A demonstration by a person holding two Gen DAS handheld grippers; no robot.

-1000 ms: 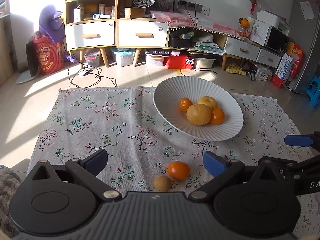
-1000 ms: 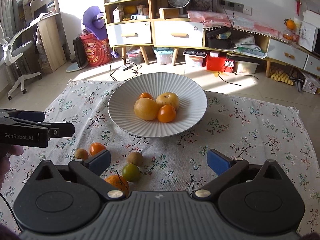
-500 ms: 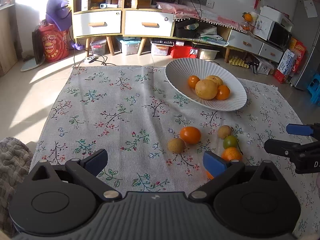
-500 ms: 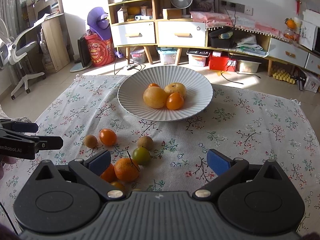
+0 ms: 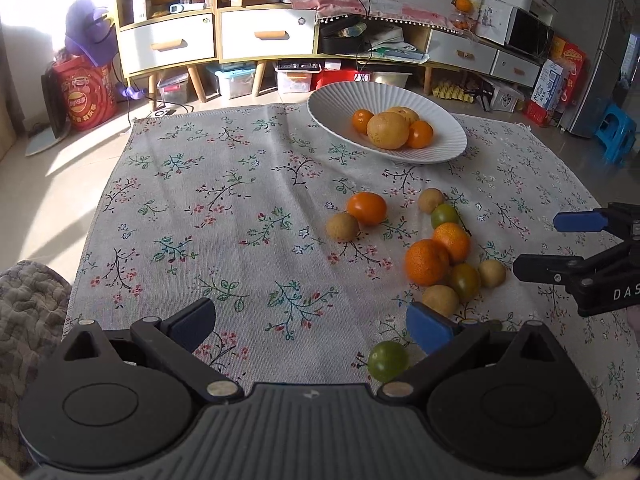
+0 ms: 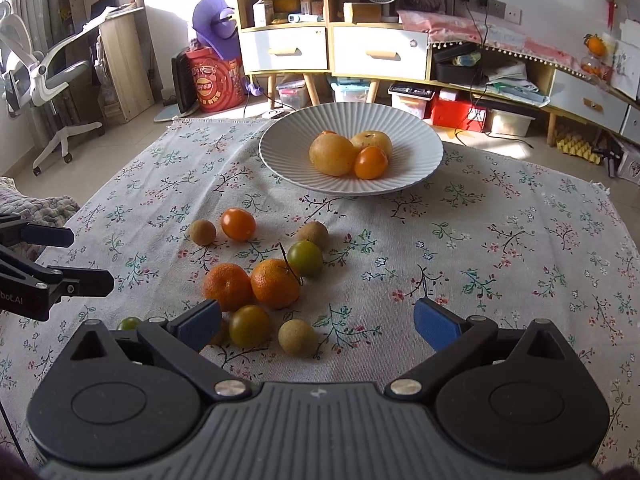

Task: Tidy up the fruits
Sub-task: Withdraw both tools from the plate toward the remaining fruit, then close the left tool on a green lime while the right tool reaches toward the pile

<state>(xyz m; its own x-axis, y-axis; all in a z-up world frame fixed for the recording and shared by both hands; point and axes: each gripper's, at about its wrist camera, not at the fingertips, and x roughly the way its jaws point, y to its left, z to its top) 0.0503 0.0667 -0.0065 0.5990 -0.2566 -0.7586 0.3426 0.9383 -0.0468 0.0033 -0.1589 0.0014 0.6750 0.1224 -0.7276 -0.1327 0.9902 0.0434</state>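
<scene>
The bowl (image 6: 276, 162) sits at the far side of the cloth (image 6: 500, 248) as the collecting place, so far holding four fruits: two big yellow ones and two small orange. Nearer than the bowl lie the loose fruits (image 6: 276, 284), ten as far as I can count, some half hidden: three orange, three green, four brown. Both the left gripper (image 5: 310, 322) and right gripper (image 6: 318, 322) hover nearer still, jaws wide apart and empty, probably choosing a pick.
</scene>
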